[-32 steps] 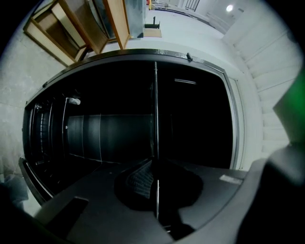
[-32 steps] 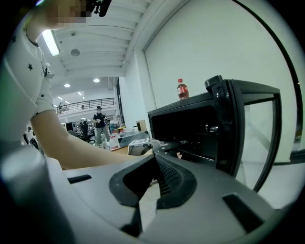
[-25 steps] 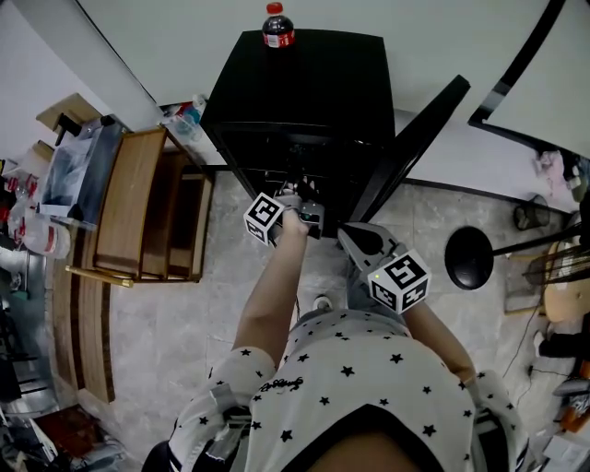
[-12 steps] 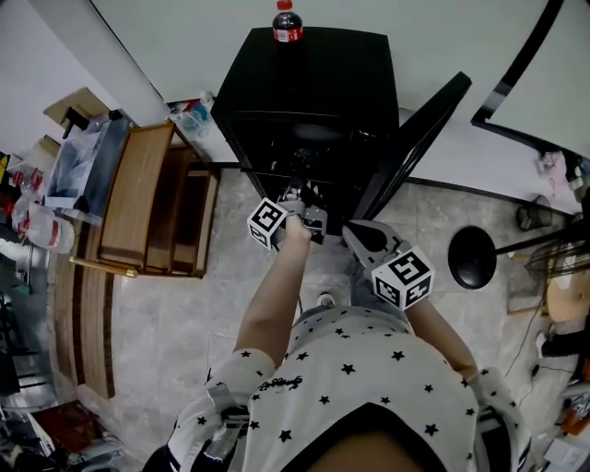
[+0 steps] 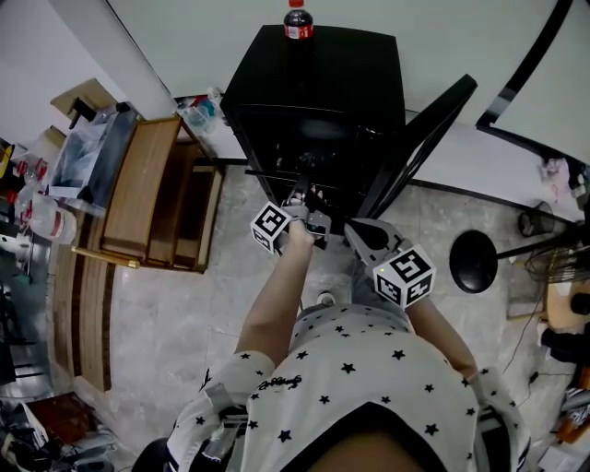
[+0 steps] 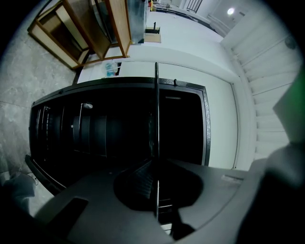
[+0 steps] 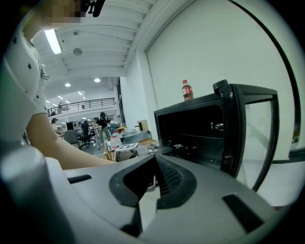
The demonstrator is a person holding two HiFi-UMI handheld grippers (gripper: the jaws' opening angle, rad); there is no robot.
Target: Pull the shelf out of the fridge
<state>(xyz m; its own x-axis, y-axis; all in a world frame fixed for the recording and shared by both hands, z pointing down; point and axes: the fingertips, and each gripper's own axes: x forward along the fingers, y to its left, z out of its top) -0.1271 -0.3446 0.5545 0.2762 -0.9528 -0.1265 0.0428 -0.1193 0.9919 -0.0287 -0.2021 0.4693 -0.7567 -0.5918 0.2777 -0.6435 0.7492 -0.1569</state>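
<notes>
The black mini fridge [image 5: 323, 74] stands against the wall with its door [image 5: 419, 138] swung open to the right. At its dark mouth my left gripper [image 5: 302, 195] is stretched forward. In the left gripper view a thin shelf [image 6: 156, 119] runs edge-on straight into the left gripper [image 6: 156, 164], which is shut on it. Little of the shelf shows in the head view. My right gripper [image 5: 358, 232] hangs a little back and to the right, near the door's foot. Its jaws meet with nothing between them in the right gripper view [image 7: 155, 159].
A cola bottle [image 5: 297, 20] stands on top of the fridge. A wooden rack [image 5: 152, 198] stands to the left, with plastic bottles [image 5: 201, 109] by the wall behind it. A round black base [image 5: 472, 261] sits on the floor at right.
The head view has drifted slightly. The left gripper keeps its hold on the shelf at the fridge mouth, and the right gripper has hardly moved.
</notes>
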